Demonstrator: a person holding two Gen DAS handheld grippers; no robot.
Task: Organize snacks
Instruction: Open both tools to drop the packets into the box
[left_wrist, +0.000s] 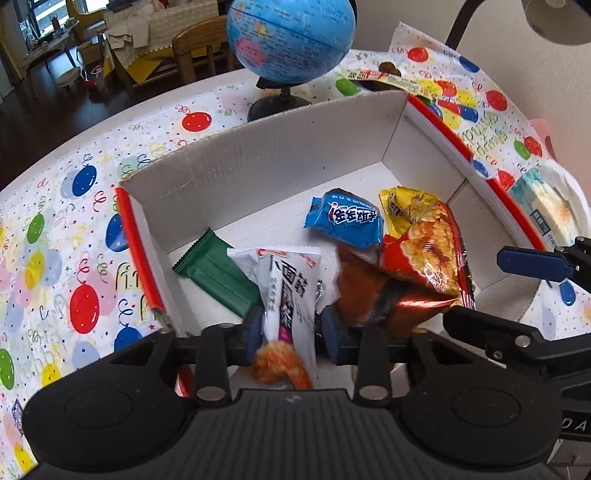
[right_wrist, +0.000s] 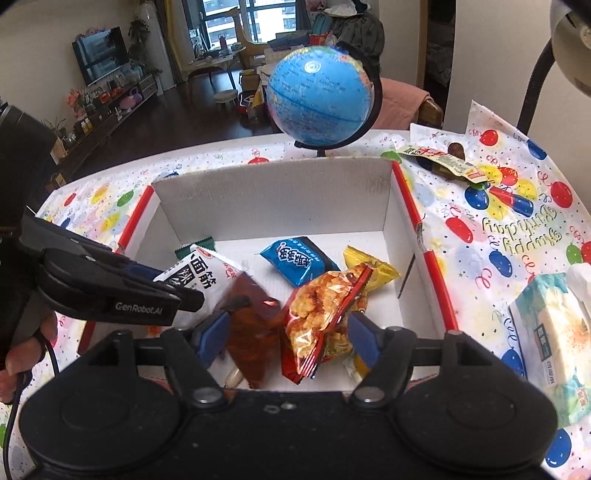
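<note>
A white cardboard box (left_wrist: 258, 166) (right_wrist: 277, 195) with red edges holds several snack packets. In the left wrist view my left gripper (left_wrist: 291, 328) stands open over the box's near side, and a white packet (left_wrist: 288, 288) (right_wrist: 199, 273) hangs loosely between its blue pads. My right gripper (right_wrist: 288, 332) is open over the box too. A red chips bag (right_wrist: 321, 317) (left_wrist: 424, 254) and a blurred brown packet (right_wrist: 251, 332) (left_wrist: 362, 291) sit between its pads. On the box floor lie a green packet (left_wrist: 218, 273), a blue packet (left_wrist: 345, 218) (right_wrist: 299, 260) and a yellow packet (left_wrist: 406, 206) (right_wrist: 373, 267).
A long snack strip (left_wrist: 380, 77) (right_wrist: 443, 162) lies on the balloon tablecloth beyond the box. A globe (left_wrist: 291, 37) (right_wrist: 319, 96) stands behind the far wall. A tissue pack (left_wrist: 546, 210) (right_wrist: 550, 332) is right of the box, under a lamp (left_wrist: 554, 18). A hand (right_wrist: 22, 354) holds the left gripper.
</note>
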